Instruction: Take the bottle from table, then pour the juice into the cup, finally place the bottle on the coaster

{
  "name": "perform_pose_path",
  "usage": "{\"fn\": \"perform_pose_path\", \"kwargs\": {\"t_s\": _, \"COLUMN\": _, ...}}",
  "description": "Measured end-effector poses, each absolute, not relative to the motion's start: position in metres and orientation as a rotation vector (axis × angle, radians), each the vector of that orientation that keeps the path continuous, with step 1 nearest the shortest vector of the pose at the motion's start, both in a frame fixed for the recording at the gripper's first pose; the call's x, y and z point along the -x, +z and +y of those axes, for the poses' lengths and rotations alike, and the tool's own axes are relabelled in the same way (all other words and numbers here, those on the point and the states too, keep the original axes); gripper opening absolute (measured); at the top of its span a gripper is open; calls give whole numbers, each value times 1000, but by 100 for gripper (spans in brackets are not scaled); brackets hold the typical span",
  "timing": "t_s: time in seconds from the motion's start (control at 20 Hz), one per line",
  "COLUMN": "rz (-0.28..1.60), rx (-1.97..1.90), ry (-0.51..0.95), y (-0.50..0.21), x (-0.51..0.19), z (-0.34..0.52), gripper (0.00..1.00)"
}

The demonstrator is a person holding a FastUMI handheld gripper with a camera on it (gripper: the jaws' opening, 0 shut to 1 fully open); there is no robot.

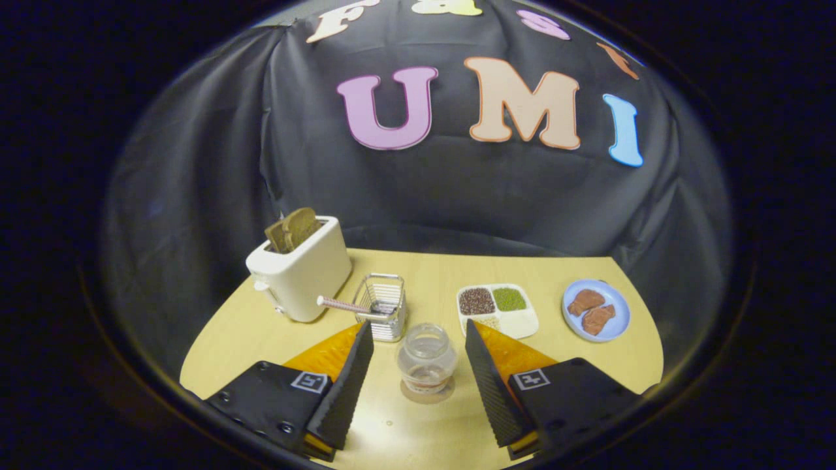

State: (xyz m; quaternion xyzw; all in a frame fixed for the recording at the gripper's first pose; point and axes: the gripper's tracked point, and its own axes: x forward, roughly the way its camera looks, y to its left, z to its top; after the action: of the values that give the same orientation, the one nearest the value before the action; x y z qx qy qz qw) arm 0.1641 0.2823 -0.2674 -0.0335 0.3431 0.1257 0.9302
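The gripper [418, 356] is wide open and holds nothing; its two wedge-shaped fingers [346, 391] have ribbed inner faces and stand apart on both sides of the bottle [426, 360] without touching it. The bottle is a small clear jar-like vessel with a round body and a wide open mouth, with a little brownish liquid at the bottom. It stands upright on a round, flat coaster [426, 393], between the fingers.

The surface [575, 365] is smooth, light wood. From the bottle, at 11 o'clock and just beyond the left finger, stands a small square basket [382, 307] of shiny metal wire, and a thin stick [343, 304] with a striped pattern lies tilted over its rim. Further at 10 o'clock is a cream-white toaster [300, 271] with rounded corners and two brown bread slices [294, 230] standing out of its slot. At 1 o'clock lies a white rectangular tray [499, 310] divided in compartments, with dark brown grains, green grains and pale ones. At 2 o'clock, further away, is a round pale blue plate [595, 310] with two brown, uneven pieces [591, 311] on it.
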Motion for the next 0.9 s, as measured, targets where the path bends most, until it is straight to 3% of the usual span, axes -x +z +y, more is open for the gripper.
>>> {"fn": "perform_pose_path", "kwargs": {"t_s": 0.9, "rz": 226, "rx": -32, "ry": 210, "y": -21, "x": -157, "z": 263, "gripper": 86}}
